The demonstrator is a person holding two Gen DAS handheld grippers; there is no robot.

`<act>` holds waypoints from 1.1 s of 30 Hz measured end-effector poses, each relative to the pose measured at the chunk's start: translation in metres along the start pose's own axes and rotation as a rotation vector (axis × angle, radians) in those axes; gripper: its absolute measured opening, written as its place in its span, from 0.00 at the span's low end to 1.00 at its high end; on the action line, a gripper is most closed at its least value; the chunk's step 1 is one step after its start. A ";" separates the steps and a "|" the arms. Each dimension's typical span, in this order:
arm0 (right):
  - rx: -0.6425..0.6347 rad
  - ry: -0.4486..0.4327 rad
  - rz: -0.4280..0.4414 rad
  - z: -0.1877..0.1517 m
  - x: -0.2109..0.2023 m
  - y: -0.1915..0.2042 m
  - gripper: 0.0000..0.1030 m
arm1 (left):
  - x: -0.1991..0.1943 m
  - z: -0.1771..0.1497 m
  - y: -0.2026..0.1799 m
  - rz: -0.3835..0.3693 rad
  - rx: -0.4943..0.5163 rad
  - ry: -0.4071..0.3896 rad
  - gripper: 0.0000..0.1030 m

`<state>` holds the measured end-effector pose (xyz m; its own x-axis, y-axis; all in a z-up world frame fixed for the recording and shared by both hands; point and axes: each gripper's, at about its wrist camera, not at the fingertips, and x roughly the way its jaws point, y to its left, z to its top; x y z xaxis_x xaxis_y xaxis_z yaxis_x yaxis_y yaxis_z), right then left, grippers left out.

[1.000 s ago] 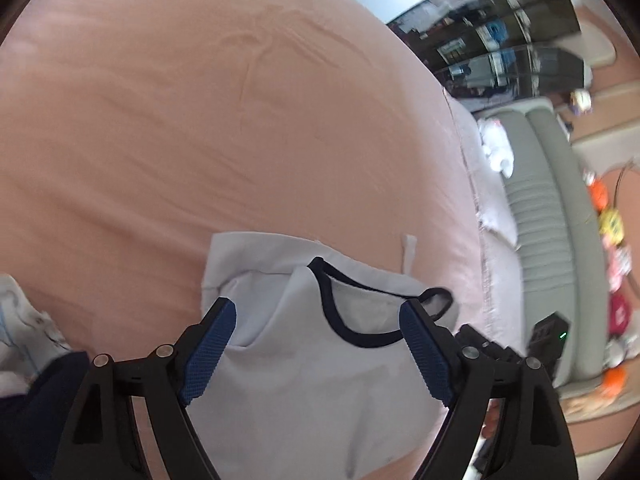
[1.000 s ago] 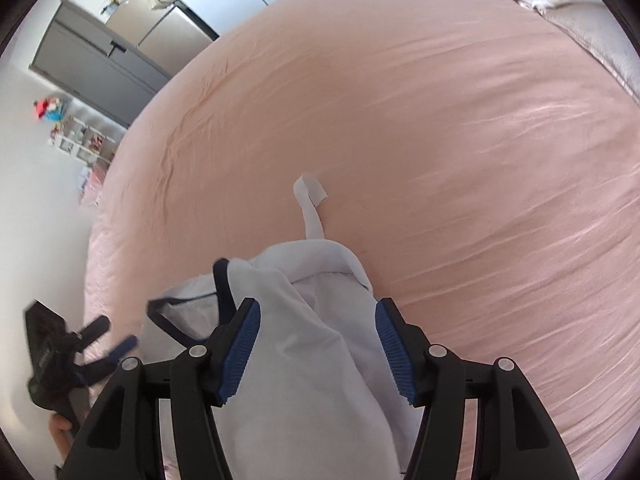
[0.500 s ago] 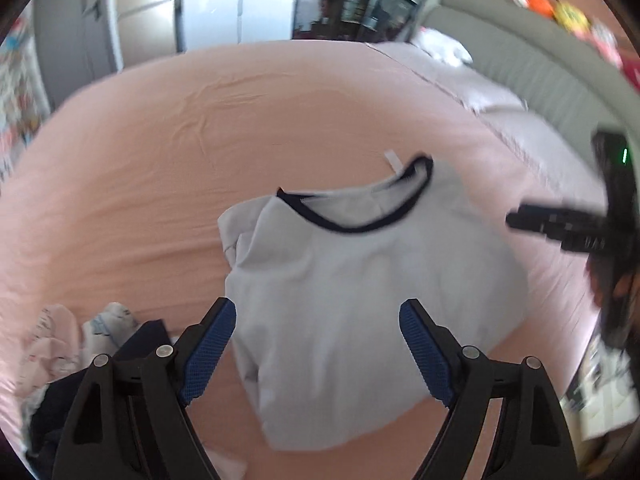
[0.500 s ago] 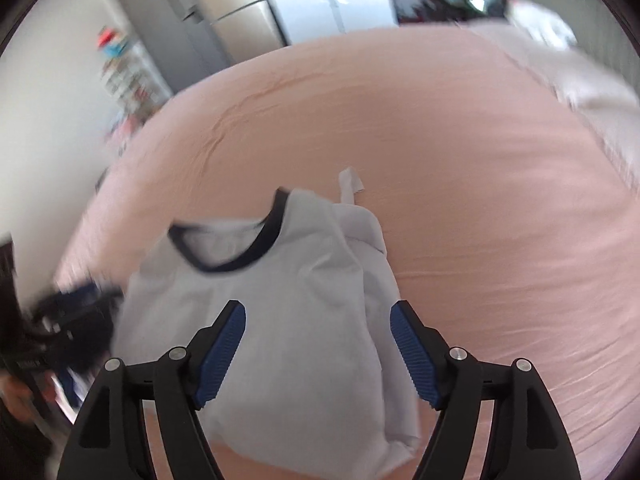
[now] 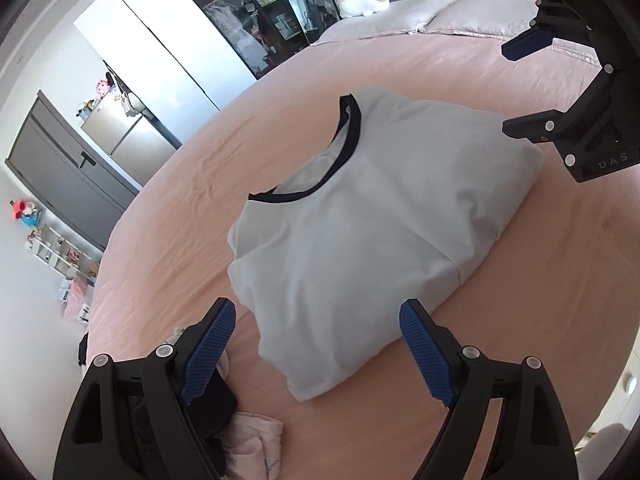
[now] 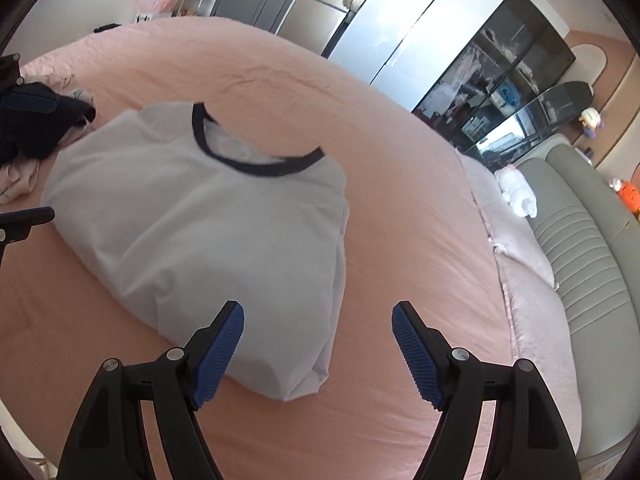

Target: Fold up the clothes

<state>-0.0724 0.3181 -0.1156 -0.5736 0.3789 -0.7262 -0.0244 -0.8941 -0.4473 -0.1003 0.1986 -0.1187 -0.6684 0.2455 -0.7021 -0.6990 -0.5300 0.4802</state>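
Now the folded white shirt (image 5: 360, 232) lies on the pink bed (image 5: 540, 300) — both grippers' fingers apart, gripping nothing.

We are now viewing the folded white T-shirt (image 5: 360, 236) whole, lying free in mid-frame on the pink bedsheet (image 5: 560, 280), where a second earlier it filled the lower frame between the pads of both tools. The left gripper (image 5: 316, 356) is now standing back at the shirt's near edge. The right gripper (image 6: 318, 352) is showing wider jaws than before, with only the shirt's lower corner between them, untouched. The dark clothes pile (image 6: 44, 128) is now appearing at the upper left of the right view.
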 end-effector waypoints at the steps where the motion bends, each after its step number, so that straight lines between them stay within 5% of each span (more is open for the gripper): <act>1: 0.021 0.014 0.012 -0.004 0.004 -0.003 0.74 | 0.000 0.001 -0.004 0.008 0.005 0.003 0.82; 6: 0.271 0.131 0.170 -0.024 0.031 -0.047 0.74 | -0.001 0.015 -0.027 0.057 0.033 -0.001 0.82; 12: 0.732 0.219 0.484 -0.066 0.069 -0.108 0.74 | 0.005 0.042 -0.065 0.075 0.136 -0.018 0.82; 15: 0.858 0.259 0.602 -0.085 0.085 -0.121 0.74 | 0.010 0.054 -0.087 0.056 0.199 -0.013 0.82; 21: 0.956 0.326 0.682 -0.113 0.104 -0.123 0.74 | 0.014 0.069 -0.126 0.059 0.299 -0.027 0.82; 33: 1.061 0.291 0.790 -0.129 0.106 -0.124 0.75 | 0.017 0.088 -0.153 0.076 0.363 -0.054 0.82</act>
<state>-0.0245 0.5000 -0.2040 -0.5390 -0.3991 -0.7418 -0.4618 -0.5964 0.6565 -0.0269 0.3556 -0.1575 -0.7276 0.2643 -0.6331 -0.6850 -0.2286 0.6918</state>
